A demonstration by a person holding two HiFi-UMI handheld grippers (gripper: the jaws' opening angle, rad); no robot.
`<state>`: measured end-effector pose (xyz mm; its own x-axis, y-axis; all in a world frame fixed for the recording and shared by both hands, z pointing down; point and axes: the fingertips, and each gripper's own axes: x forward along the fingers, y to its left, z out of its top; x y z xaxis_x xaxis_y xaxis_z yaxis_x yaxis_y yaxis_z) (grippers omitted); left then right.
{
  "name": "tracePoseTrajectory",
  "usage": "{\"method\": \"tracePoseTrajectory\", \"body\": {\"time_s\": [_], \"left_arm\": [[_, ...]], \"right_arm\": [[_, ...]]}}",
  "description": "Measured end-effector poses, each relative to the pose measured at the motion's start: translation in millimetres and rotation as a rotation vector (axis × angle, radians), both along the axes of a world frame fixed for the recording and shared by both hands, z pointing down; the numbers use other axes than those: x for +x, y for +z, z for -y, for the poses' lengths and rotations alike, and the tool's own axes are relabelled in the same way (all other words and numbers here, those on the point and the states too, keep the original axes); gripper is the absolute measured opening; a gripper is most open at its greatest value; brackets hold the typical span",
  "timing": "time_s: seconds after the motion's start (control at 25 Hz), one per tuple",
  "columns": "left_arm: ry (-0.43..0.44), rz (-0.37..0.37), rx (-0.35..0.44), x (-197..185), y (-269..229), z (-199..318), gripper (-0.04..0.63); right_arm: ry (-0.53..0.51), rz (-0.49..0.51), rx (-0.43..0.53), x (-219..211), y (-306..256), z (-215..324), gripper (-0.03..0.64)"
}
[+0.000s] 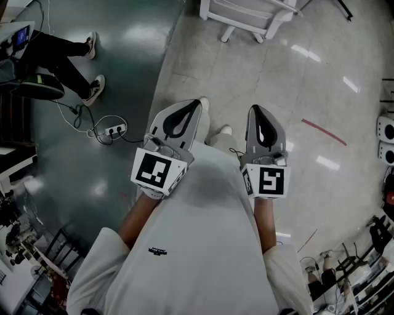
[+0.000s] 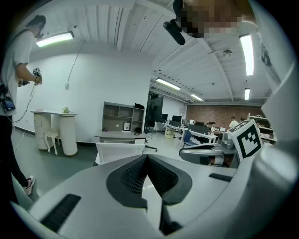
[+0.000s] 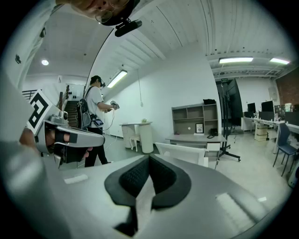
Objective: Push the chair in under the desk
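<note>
A white chair (image 1: 246,15) stands on the pale floor at the top of the head view, some way ahead of me. In the left gripper view the chair's back (image 2: 119,151) shows in front of a grey desk (image 2: 119,137); the right gripper view shows the same chair (image 3: 184,153) and desk (image 3: 196,138). Both grippers are held side by side at chest height, well short of the chair. My left gripper (image 1: 196,104) is shut with nothing in it. My right gripper (image 1: 255,111) is shut and empty too.
A seated person's legs (image 1: 68,61) and a power strip with cable (image 1: 114,129) lie on the dark floor at left. A standing person (image 3: 96,121) is at left beside a white round counter (image 3: 140,135). Shelving (image 2: 122,116) stands behind the desk. Gear crowds the lower corners.
</note>
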<state>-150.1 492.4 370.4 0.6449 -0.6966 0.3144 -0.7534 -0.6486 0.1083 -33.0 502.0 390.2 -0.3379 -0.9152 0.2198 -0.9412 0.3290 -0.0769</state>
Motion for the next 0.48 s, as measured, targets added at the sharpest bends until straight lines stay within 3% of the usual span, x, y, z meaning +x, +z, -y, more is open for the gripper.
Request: {"method": "tracePoseTrajectory", "body": {"time_s": [0.24,0.36,0.48], "left_arm": [[0.029,0.004,-0.012,6.3,4.7,-19.6,0.008],[0.029,0.021,0.002,-0.8,2.0,-9.2,0.007],[0.01,-0.013,0.023,-13.4,-5.1,12.4,0.008]], "right_arm": [[0.042,0.004,-0.005,12.3,-1.1,-29.3,0.012],[0.047,0.057,0.011,8.9,1.4,-20.2,0.012],[0.018,0.044,0.042,-7.4,-7.9,3.4,0.012]]}}
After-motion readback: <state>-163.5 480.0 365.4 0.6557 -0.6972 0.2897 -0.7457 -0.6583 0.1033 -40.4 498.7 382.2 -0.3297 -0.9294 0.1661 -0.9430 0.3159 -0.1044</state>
